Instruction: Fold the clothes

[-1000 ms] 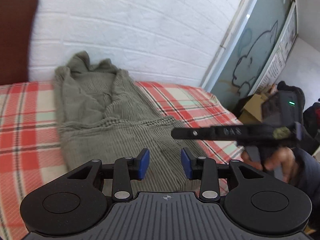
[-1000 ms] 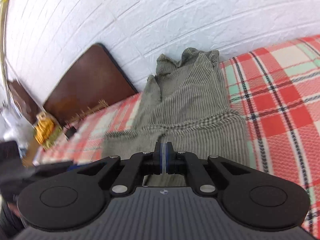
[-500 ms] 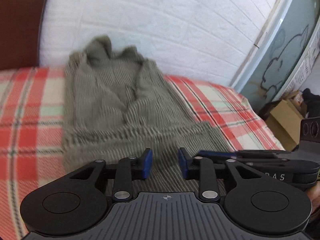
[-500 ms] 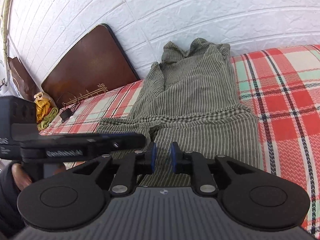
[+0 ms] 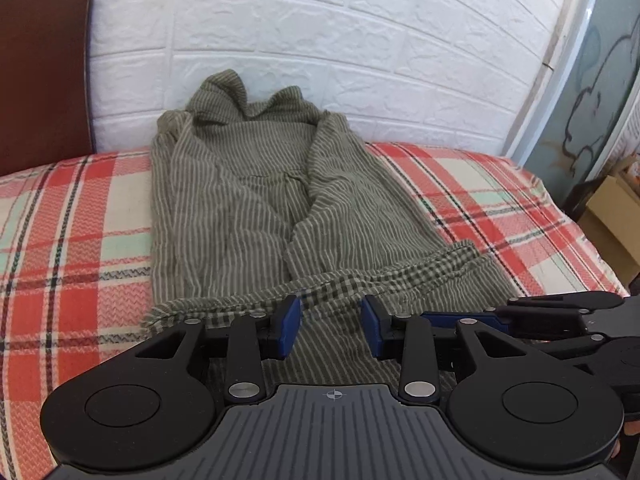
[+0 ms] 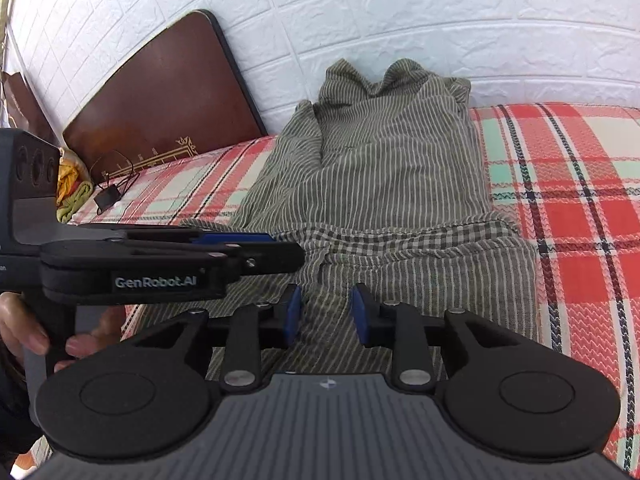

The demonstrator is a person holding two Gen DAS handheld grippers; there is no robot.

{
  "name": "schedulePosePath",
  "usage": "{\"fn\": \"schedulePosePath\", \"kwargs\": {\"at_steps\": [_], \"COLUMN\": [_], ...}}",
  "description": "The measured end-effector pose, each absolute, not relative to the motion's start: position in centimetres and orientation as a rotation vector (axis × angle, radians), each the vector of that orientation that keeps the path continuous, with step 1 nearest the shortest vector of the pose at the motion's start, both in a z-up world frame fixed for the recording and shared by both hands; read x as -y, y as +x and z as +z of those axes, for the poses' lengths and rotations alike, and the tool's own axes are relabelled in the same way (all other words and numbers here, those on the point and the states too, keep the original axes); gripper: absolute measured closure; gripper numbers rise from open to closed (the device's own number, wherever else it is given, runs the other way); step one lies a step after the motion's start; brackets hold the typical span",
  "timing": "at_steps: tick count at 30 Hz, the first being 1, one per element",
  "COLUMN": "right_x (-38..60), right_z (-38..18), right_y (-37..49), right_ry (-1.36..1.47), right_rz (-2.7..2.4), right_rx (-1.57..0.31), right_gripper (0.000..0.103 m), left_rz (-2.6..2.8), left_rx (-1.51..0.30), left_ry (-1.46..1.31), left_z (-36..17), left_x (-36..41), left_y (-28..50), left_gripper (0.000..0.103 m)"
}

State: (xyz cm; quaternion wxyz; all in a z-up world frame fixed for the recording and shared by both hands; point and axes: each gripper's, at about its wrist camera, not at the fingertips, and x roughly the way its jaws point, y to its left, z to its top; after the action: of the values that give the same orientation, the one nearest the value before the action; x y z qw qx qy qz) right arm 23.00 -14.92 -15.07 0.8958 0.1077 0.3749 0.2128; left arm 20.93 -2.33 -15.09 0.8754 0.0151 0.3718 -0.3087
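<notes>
The striped garment [image 5: 256, 200] lies lengthwise on the plaid bed [image 5: 72, 240], its far end bunched up against the white brick wall [image 5: 320, 32], with a checked band [image 5: 360, 276] crossing it near the tools. The left tool [image 5: 331, 330] hovers over the near cloth with its blue pads well apart and nothing between them; the right tool [image 6: 324, 314] is likewise parted and holds nothing. Both sit close together over the middle of the garment, the left tool's body crossing just in front of the right one's view. The risk is a collision or tangled grips if both close so near each other. A pinch at the middle could also catch only the top layer, so the cloth underneath drags and the fold comes out crooked. The crumpled far end could carry its wrinkles into any fold.
</notes>
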Motion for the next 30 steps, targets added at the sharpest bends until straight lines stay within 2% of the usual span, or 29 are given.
{"fn": "schedulePosePath", "kwargs": {"at_steps": [4, 11, 13, 15, 21, 22, 24, 30], "right_x": [15.9, 17.2, 16.9, 16.7, 16.2, 16.1, 15.9, 17.6], "right_z": [-14.2, -13.4, -13.5, -13.7, -14.3, -14.4, -14.6, -13.3], "right_y": [22.5, 21.6, 21.6, 21.6, 21.9, 22.0, 22.4, 21.6], "right_ry": [0.279, 0.312, 0.303, 0.308, 0.314, 0.296, 0.27, 0.361], "right_rz": [0.441, 0.441, 0.435, 0.434, 0.432, 0.425, 0.406, 0.416], "right_rx": [-0.77, -0.759, -0.752, -0.75, -0.759, -0.765, -0.787, -0.741], "right_gripper": [0.095, 0.096, 0.092, 0.074, 0.071, 0.072, 0.096, 0.099], "left_rz": [-0.644, -0.646, -0.647, -0.657, -0.702, -0.699, -0.695, -0.711], "left_rx": [-0.776, -0.78, -0.779, -0.772, -0.753, -0.754, -0.764, -0.756], "left_ry": [0.049, 0.048, 0.042, 0.05, 0.109, 0.121, 0.127, 0.144], "left_z": [-15.2, -15.0, -14.8, -14.6, -14.6, -14.8, -15.3, -16.1], "left_x": [2.8, 3.0, 2.8, 2.7, 3.2, 3.4, 3.7, 4.1], "left_y": [20.9, 20.9, 20.7, 20.3, 19.3, 19.3, 19.7, 19.9], "left_gripper": [0.052, 0.049, 0.049, 0.047, 0.045, 0.045, 0.044, 0.038]}}
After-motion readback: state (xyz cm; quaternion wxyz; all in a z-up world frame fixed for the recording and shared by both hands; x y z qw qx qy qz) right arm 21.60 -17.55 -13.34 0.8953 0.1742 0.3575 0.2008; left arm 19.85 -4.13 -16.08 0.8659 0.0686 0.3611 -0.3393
